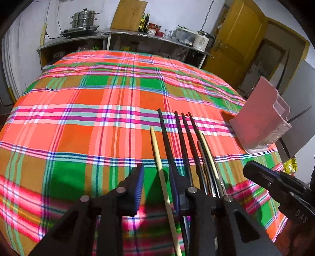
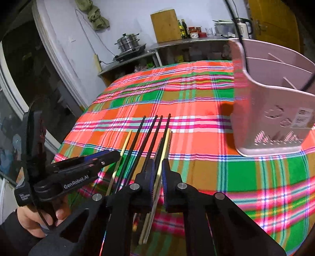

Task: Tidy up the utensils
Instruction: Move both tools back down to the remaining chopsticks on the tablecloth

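Observation:
Several chopsticks lie side by side on the plaid tablecloth (image 1: 88, 118). My left gripper (image 1: 157, 189) is open, and one pale wooden chopstick (image 1: 157, 153) runs through the gap between its pads, nearer the right pad. Black chopsticks (image 1: 167, 137) lie just right of it. My right gripper (image 2: 158, 173) is shut on a small bundle of chopsticks (image 2: 167, 141), a pale one with dark ones beside it. The left gripper (image 2: 94, 159) shows in the right wrist view, low over the other pale chopstick (image 2: 126, 143). A pink utensil holder (image 2: 275, 110) with dividers stands to the right.
The holder (image 1: 259, 118) stands near the table's right edge. Behind the table, a counter holds a steel steamer pot (image 1: 84, 19), a wooden board (image 1: 129, 14) and bottles. A yellow door (image 1: 242, 39) is at the back right. A person's hand (image 2: 33, 220) holds the left gripper.

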The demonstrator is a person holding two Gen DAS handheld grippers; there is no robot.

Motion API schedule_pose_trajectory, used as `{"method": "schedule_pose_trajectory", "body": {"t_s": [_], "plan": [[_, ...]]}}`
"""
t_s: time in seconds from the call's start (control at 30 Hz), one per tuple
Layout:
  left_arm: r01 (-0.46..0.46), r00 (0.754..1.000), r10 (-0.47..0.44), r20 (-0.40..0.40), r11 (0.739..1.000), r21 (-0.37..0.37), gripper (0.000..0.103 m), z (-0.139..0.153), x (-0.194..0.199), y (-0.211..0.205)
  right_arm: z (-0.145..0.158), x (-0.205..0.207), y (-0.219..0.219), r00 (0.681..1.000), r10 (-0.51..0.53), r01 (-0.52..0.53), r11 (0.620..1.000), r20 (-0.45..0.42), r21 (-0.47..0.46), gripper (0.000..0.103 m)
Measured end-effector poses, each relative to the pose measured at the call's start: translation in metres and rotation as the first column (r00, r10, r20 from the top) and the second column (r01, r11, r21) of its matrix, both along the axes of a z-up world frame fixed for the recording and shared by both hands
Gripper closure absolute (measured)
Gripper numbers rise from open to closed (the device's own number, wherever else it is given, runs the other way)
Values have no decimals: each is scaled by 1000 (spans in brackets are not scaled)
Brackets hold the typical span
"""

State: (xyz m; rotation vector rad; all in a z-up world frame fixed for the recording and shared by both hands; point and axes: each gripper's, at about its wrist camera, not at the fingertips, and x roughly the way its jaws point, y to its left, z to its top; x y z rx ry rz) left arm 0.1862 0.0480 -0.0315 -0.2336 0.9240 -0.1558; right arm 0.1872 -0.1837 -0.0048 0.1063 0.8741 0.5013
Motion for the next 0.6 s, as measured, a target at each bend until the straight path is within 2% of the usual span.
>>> {"method": "schedule_pose_trajectory", "body": {"t_s": [0.13,0.23,0.6], "plan": [[4,1000,-4,4,1000,25,82,-3,5,-3,-7,13,11,1000,11,-11,1000,-18,-2,98],[4,1000,-4,4,999,49,90,-4,6,-2,-15,23,17,999,18,-18,1000,-39,-6,99],[0,1000,-1,6,1000,31,93,-6,5,6,-34,48,16,997,-8,5,1000,-78,-31,99]]}}
